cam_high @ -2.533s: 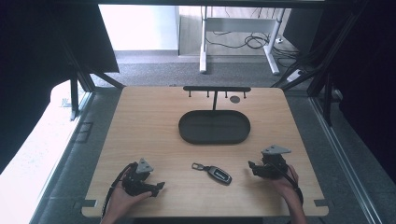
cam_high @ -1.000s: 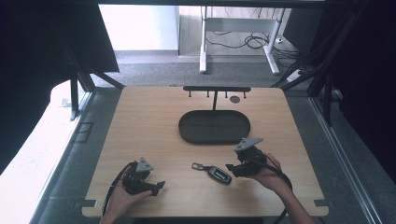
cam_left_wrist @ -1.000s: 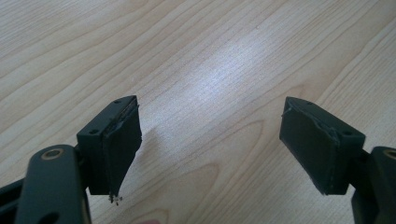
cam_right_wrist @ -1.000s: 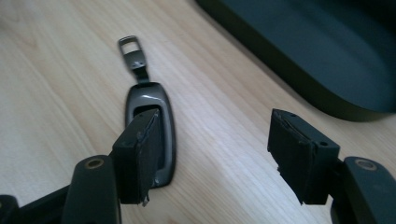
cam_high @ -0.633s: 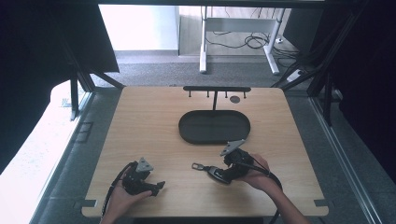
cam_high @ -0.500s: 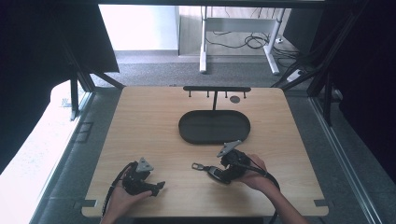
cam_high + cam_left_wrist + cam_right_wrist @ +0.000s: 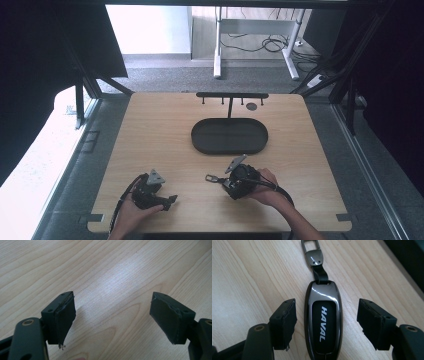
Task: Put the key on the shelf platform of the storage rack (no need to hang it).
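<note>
Worktop: pale wooden worktop (image 7: 150, 125); a black oval tray (image 7: 229, 136) sits mid-worktop, towards the far edge.
Right gripper (image 7: 325, 327): has crossed from the near right corner to the key; jaws have just been opening and straddle it, pads clear.
Left gripper (image 7: 112, 320): unmoved near the near left corner, jaws wide, empty.
Key: glossy black car key fob with metal clip (image 7: 323, 320), flat near the near edge, ready for the pinch.

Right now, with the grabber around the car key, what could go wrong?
The right gripper has its fingers open on either side of the car key, not yet pressing it. The shiny, rounded shell may squirt out when they squeeze. The fingers sit close to the table, so they might scrape the wood. The metal clip hangs loose on its strap and could swing or snag once lifted.
</note>
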{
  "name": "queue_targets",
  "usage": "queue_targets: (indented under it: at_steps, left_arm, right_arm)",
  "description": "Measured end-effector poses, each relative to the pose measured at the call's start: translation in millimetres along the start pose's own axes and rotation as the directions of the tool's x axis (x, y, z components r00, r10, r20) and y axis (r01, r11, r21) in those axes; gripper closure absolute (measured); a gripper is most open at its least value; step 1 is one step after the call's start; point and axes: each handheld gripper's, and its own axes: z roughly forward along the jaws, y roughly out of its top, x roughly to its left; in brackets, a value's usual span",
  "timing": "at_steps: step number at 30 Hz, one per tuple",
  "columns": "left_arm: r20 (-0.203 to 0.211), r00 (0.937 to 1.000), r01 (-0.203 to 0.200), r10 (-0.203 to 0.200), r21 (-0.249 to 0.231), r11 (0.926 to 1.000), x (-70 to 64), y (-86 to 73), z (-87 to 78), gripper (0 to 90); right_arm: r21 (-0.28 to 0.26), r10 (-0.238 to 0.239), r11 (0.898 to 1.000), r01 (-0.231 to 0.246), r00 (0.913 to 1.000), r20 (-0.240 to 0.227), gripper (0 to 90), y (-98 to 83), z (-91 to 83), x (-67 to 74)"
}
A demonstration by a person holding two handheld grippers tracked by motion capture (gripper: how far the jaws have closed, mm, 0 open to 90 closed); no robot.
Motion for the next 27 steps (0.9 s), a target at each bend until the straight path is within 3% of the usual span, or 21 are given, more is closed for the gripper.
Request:
queue_targets:
  at_steps: [11,14,20,24,27]
  left_arm:
    - [0.000,1.0000,-0.002,0.002,0.007,1.0000,-0.2,-0.3,2.2,21.1]
    - [-0.001,1.0000,-0.002,0.002,0.005,1.0000,-0.9,-0.2,2.2,21.1]
    - [-0.008,1.0000,-0.003,0.003,-0.010,0.9999,-1.6,0.4,0.5,21.3]
    - [-0.005,1.0000,-0.006,0.006,-0.008,0.9999,-2.2,0.5,1.0,21.3]
    - [-0.005,1.0000,-0.007,0.007,-0.006,1.0000,-2.3,0.5,1.2,21.3]
  right_arm:
    - [0.053,0.002,0.999,-0.001,0.9999,-0.017,34.1,0.5,16.5,-3.0]
    - [0.046,0.002,0.999,-0.002,1.0000,0.002,37.9,2.0,18.4,-3.1]
    - [0.061,0.015,0.998,-0.013,0.9990,-0.041,47.9,4.0,18.4,-4.3]
    - [0.070,0.044,0.997,-0.038,0.9958,-0.080,48.9,4.2,19.4,-9.3]
    - [0.072,0.045,0.997,-0.039,0.9959,-0.079,49.3,4.2,19.2,-10.0]
